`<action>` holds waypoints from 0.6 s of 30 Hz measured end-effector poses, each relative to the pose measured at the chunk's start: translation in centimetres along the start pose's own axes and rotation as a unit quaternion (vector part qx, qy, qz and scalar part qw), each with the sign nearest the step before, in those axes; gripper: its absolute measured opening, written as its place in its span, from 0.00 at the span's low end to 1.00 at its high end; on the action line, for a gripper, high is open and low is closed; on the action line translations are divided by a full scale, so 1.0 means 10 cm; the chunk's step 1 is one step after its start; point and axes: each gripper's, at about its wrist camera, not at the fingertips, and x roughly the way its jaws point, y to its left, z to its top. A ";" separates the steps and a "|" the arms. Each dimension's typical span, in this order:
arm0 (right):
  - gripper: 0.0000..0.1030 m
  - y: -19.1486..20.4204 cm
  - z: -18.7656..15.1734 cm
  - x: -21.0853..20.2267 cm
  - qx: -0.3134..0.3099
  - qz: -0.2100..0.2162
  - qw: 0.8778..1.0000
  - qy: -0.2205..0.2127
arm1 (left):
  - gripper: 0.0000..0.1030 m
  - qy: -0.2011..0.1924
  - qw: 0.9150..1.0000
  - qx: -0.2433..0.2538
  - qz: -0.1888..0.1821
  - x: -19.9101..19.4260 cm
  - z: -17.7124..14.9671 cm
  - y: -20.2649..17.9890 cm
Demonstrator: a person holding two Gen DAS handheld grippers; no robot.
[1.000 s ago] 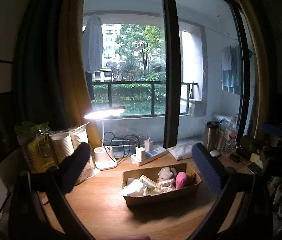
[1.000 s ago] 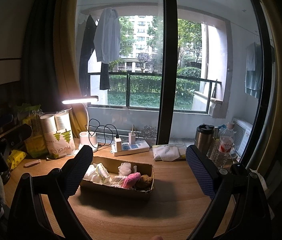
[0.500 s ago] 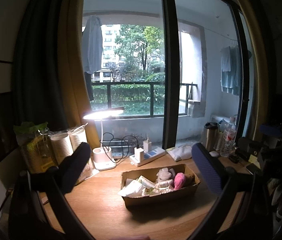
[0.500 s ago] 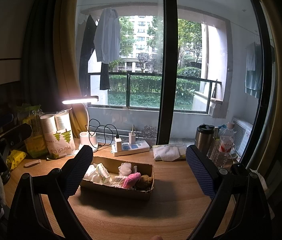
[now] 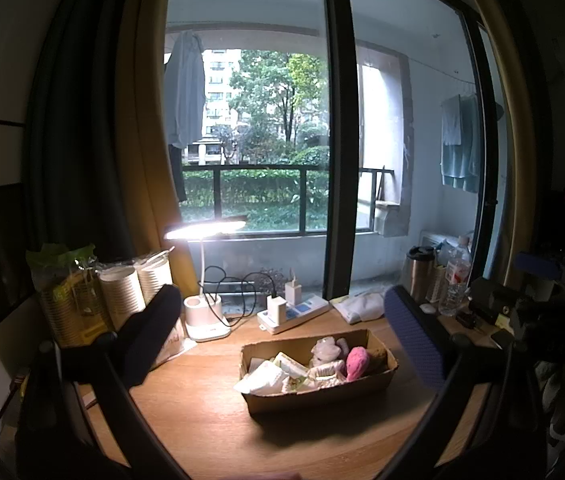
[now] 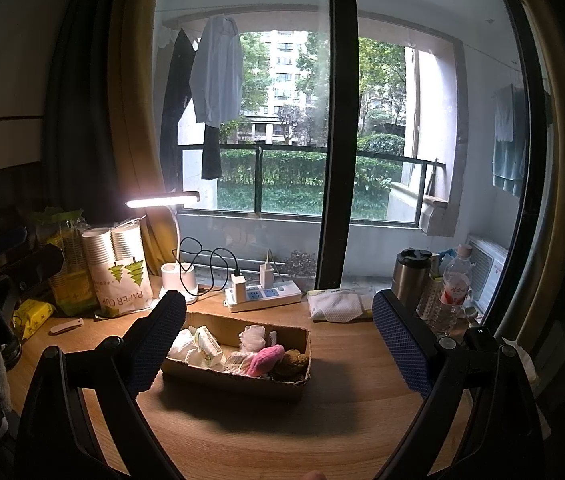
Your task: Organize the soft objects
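Two sets of tongs, left tongs (image 5: 282,344) and right tongs (image 6: 278,344), hover spread wide and empty above a cardboard box (image 5: 322,394) of soft items on the worktop (image 6: 282,432).

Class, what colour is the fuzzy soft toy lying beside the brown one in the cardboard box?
Pink. The soft toy shows best in the right wrist view.

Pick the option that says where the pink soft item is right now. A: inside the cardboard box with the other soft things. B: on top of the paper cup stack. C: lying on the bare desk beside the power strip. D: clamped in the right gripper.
A: the pink soft item lies inside the cardboard box among the other soft things, while the right gripper has its jaws wide apart and holds nothing.
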 end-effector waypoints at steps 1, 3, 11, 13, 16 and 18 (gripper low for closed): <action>0.93 0.00 0.00 0.00 0.000 0.000 1.000 0.000 | 0.99 0.000 1.000 0.000 0.000 0.00 0.00 0.00; 0.93 0.00 0.00 0.00 0.000 0.000 1.000 0.000 | 0.99 0.000 1.000 0.000 0.001 0.00 0.00 0.00; 0.93 0.03 0.00 0.03 -0.001 0.002 1.000 0.003 | 0.99 0.000 1.000 -0.001 0.000 -0.01 0.00 0.00; 0.93 0.05 0.00 0.04 -0.001 0.002 1.000 0.002 | 0.99 0.000 1.000 -0.001 0.000 -0.01 0.01 0.00; 0.93 0.05 0.00 0.04 -0.001 0.003 1.000 0.003 | 0.99 0.000 1.000 -0.001 0.000 -0.01 0.00 0.00; 0.93 0.05 0.00 0.05 0.000 0.003 1.000 0.003 | 0.99 0.001 1.000 -0.001 0.000 -0.01 0.01 -0.01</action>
